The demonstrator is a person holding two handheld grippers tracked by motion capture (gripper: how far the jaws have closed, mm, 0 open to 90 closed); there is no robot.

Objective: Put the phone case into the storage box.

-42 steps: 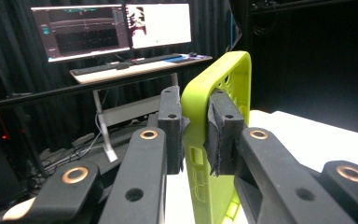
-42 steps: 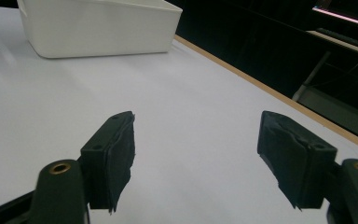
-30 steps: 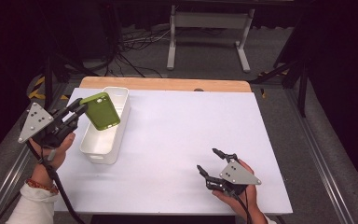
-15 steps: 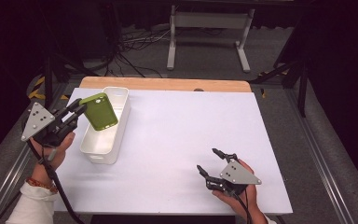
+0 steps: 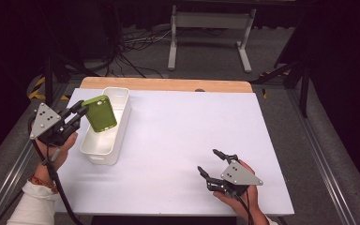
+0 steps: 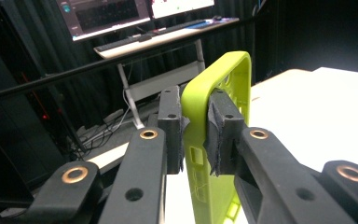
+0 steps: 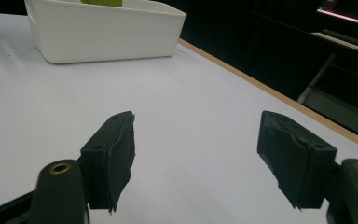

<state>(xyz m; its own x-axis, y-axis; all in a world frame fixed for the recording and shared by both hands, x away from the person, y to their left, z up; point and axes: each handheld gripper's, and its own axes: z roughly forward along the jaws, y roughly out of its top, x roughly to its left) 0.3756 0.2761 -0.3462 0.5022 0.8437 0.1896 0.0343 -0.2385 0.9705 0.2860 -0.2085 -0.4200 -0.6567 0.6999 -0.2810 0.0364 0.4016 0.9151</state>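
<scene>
A lime-green phone case [image 5: 100, 113] hangs in the air above the long white bin [image 5: 107, 123] at the table's left. My left gripper [image 5: 78, 111] is shut on the case's edge; in the left gripper view both pads [image 6: 218, 129] pinch the case [image 6: 220, 93] upright. My right gripper [image 5: 212, 162] rests low over the white table near the front right, open with nothing between its jaws. In the right gripper view its fingers [image 7: 111, 158] stand wide apart over bare table, and the bin [image 7: 102, 29] sits far off at the upper left.
The white tabletop [image 5: 187, 126] has a wooden strip [image 5: 168, 84] along its far edge. Dark floor with cables and a metal stand [image 5: 211, 33] lies beyond. Monitors on a desk [image 6: 135, 18] show behind the case in the left gripper view.
The left gripper with the green case has shifted slightly, staying over the bin. The right gripper has not moved.
</scene>
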